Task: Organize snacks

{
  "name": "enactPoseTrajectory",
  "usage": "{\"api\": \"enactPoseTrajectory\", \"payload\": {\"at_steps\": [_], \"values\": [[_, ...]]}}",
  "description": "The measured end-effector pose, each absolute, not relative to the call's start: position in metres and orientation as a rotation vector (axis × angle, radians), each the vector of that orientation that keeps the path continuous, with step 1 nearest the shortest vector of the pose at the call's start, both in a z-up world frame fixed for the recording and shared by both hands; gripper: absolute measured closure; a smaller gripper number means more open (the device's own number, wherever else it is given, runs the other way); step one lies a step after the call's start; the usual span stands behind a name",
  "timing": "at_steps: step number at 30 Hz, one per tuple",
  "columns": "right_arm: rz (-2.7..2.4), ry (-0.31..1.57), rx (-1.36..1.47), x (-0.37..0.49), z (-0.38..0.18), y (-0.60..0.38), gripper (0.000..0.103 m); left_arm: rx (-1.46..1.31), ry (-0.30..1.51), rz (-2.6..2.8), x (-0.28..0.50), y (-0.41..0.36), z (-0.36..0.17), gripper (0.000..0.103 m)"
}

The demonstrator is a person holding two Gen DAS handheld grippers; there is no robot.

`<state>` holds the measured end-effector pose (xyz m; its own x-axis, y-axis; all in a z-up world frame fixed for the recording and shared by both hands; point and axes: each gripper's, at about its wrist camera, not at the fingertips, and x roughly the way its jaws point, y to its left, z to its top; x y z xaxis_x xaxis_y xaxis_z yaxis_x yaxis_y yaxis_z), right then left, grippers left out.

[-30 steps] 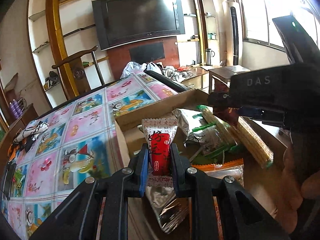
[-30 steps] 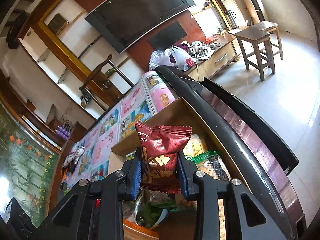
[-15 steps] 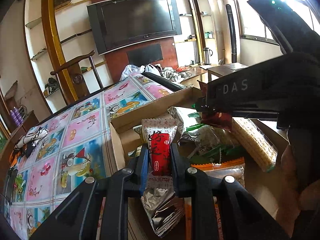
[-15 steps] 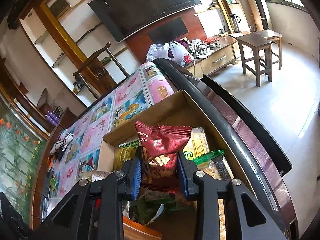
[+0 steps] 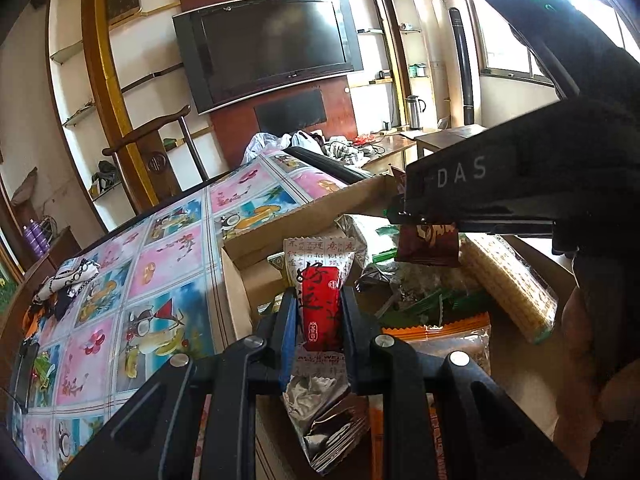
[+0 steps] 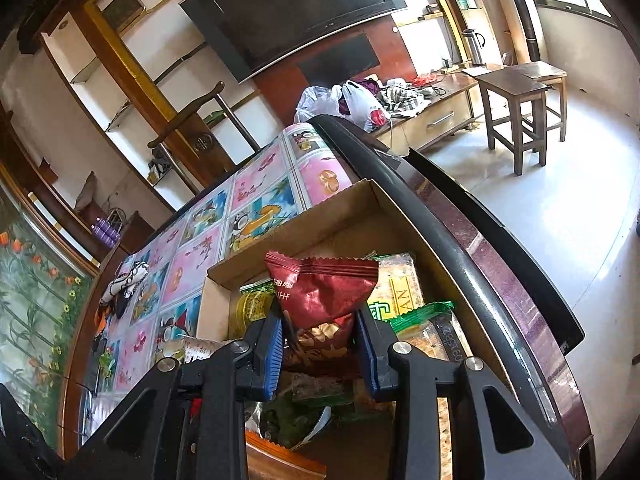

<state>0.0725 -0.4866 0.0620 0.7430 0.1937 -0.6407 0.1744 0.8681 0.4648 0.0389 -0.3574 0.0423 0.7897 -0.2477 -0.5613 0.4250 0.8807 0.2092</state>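
My left gripper (image 5: 318,316) is shut on a white snack packet with a red label (image 5: 320,300), held upright over the near left corner of an open cardboard box (image 5: 280,236). Over the same box (image 6: 340,216), my right gripper (image 6: 320,332) is shut on a dark red snack packet (image 6: 324,292); in the left wrist view that gripper's black body (image 5: 500,184) reaches in from the right with the red packet (image 5: 428,240) hanging below it. Inside the box lie several snacks: a yellow wafer pack (image 5: 508,280), green packets (image 6: 420,312) and an orange packet (image 5: 440,332).
The box stands on a table with a colourful picture cloth (image 5: 160,264), near its dark rounded right edge (image 6: 460,216). A dark bundle of cloth (image 5: 64,288) lies at the table's far left. A wooden chair (image 5: 152,140) stands behind, a stool (image 6: 516,92) on the floor at right.
The right gripper with its red packet has swung further left across the box. The left gripper and its packet have stayed put.
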Motion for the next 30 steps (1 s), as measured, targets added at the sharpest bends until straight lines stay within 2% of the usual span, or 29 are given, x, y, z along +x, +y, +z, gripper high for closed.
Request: {"api": "enactPoseTrajectory", "payload": {"at_steps": [5,7,11,13,27,30], "values": [[0.014,0.721,0.522,0.071,0.064,-0.485,0.067,0.345,0.546,-0.371,0.038,-0.357,0.045,0.082],[0.012,0.704,0.515,0.07,0.066,-0.484,0.065,0.346,0.542,-0.37,0.036,-0.358,0.045,0.075],[-0.002,0.651,0.506,0.065,0.073,-0.486,0.051,0.348,0.531,-0.383,0.034,-0.357,0.048,0.063],[-0.005,0.64,0.506,0.065,0.074,-0.487,0.049,0.353,0.526,-0.387,0.032,-0.357,0.049,0.05],[-0.013,0.511,0.506,0.051,0.089,-0.49,0.042,0.335,0.497,-0.335,0.012,-0.321,0.065,0.043],[-0.017,0.469,0.489,0.046,0.093,-0.489,0.035,0.327,0.5,-0.315,0.007,-0.305,0.067,0.042]]}}
